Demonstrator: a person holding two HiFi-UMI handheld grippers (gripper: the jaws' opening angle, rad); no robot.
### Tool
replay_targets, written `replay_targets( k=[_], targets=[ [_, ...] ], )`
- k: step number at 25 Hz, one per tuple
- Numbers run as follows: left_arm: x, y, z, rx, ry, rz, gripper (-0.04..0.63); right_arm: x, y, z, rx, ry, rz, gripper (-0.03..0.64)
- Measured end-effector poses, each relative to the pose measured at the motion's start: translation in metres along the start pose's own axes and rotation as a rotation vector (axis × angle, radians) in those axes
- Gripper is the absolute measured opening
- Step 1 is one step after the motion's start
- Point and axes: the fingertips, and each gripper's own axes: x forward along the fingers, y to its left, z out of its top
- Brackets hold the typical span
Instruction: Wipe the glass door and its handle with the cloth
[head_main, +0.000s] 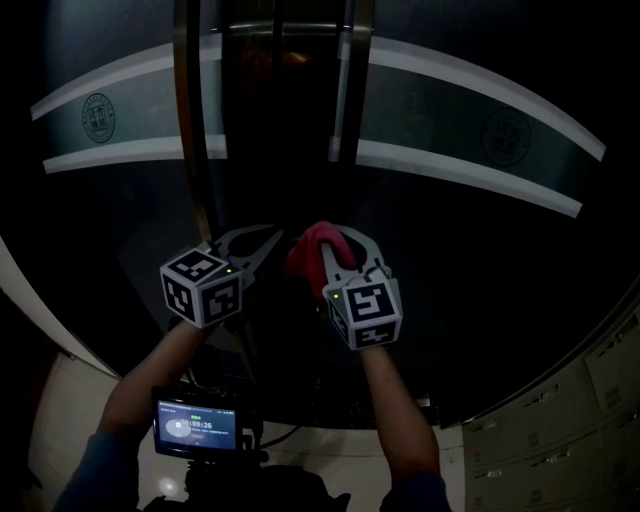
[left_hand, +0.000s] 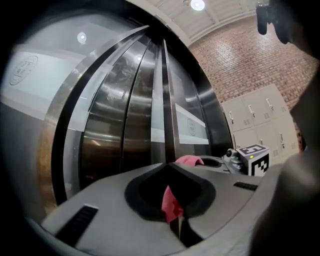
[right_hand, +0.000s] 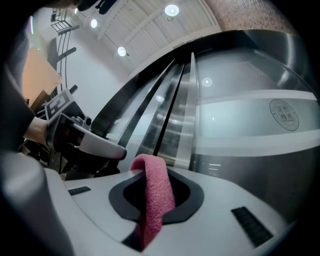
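Holding pink cloth (head_main: 305, 250) against glass door (head_main: 480, 200): right gripper (head_main: 338, 236) jaws clamped on it; left gripper (head_main: 270, 236) jaws closed, nipping cloth end.

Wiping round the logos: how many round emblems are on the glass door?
2: one emblem far left, the other emblem far right, both on the glass door. More may lie out of frame.

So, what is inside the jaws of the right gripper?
A pink cloth, pinched between the shut jaws of the right gripper and folded over their top. The part of it clamped lower in the jaws is covered.
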Motion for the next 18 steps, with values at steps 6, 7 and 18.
replay_targets(
  k=[6, 7, 18],
  targets=[
    [-0.028, 0.025, 0.026, 0.062, -0.003, 0.071, 0.012, 0.027, 0.045, 0.084, 0.018, -0.158, 0.163, 0.028],
    [-0.037, 0.034, 0.033, 0.063, -0.005, 0.091, 0.012, 0.034, 0.051, 0.101, 0.017, -0.175, 0.198, 0.028],
    [-0.144, 0.126, 0.126, 0.090, -0.073, 0.243, 0.012, 0.152, 0.087, 0.353, -0.103, -0.390, 0.354, 0.028]
  ],
)
